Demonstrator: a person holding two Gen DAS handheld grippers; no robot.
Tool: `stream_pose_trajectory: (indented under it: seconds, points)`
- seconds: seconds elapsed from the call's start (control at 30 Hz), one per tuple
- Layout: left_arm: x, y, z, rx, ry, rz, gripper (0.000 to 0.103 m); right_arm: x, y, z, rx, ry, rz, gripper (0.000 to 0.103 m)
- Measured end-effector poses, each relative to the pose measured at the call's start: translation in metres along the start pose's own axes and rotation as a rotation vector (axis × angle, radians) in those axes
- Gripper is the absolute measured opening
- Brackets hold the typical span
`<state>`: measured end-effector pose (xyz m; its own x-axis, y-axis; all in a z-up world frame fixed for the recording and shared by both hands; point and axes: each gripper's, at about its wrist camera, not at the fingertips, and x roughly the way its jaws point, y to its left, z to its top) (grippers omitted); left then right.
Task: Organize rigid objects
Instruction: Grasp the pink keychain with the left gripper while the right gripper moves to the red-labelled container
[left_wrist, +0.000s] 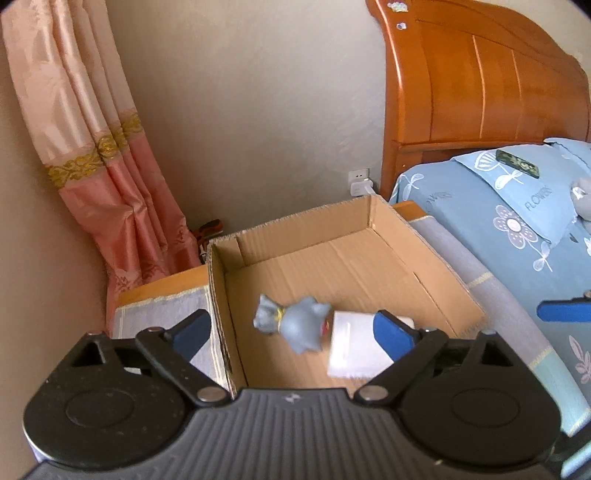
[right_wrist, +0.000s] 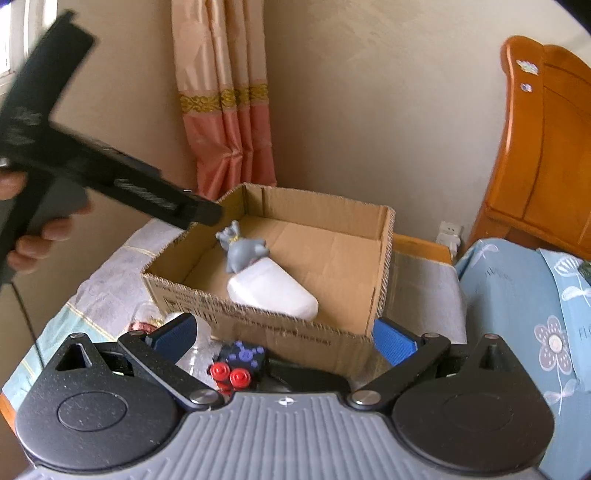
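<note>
An open cardboard box (left_wrist: 369, 218) stands on a cloth-covered stand beside the bed. Inside lie a grey-blue toy figure (left_wrist: 299, 325) and a white rounded container (left_wrist: 351, 350), touching each other. My left gripper (left_wrist: 293, 332) hovers over the box's near end, open, with nothing between its pads. In the right wrist view the box (right_wrist: 258, 321), the toy (right_wrist: 243, 251) and the white container (right_wrist: 273, 288) lie ahead. My right gripper (right_wrist: 284, 338) is open in front of the box, above a black cube with purple marks (right_wrist: 243, 356), red knobs (right_wrist: 231, 373) and a clear plastic item (right_wrist: 199, 350).
A person's hand (right_wrist: 40, 229) holds the left tool at upper left. A bed with blue floral bedding (left_wrist: 498, 221) and a wooden headboard (left_wrist: 480, 81) lies to the right, with a dark flat object (left_wrist: 517, 162) on it. A pink curtain (left_wrist: 110, 177) hangs left; a wall socket (left_wrist: 360, 181) sits behind the box.
</note>
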<state>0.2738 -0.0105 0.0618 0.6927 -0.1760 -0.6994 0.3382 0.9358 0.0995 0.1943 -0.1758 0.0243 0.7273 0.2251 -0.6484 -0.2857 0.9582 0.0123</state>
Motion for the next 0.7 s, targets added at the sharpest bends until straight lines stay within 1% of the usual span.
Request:
stream_pose_trajectory:
  seconds: [0.2,0.33,0.4,0.53,0.63,0.7]
  points:
    - [-0.016,-0.01,-0.035,0.015,-0.012,0.001,0.097,-0.004,-0.005,-0.026,0.068,0.024,0.012,0.103]
    - [-0.019,-0.014,-0.064,-0.014,0.003,0.001,0.097,-0.007,-0.004,-0.048,0.094,0.027,-0.003,0.103]
    - [-0.019,-0.014,-0.079,-0.033,0.013,0.007,0.097,-0.007,-0.004,-0.058,0.1,0.022,-0.032,0.103]
    - [-0.016,-0.015,-0.106,-0.069,0.027,0.047,0.097,-0.002,-0.008,-0.08,0.126,0.033,-0.083,0.103]
    - [-0.011,-0.016,-0.122,-0.087,0.048,0.088,0.097,0.003,-0.015,-0.092,0.169,0.054,-0.081,0.103]
    - [-0.009,-0.013,-0.131,-0.118,0.05,0.101,0.097,0.004,-0.018,-0.099,0.197,0.068,-0.068,0.103]
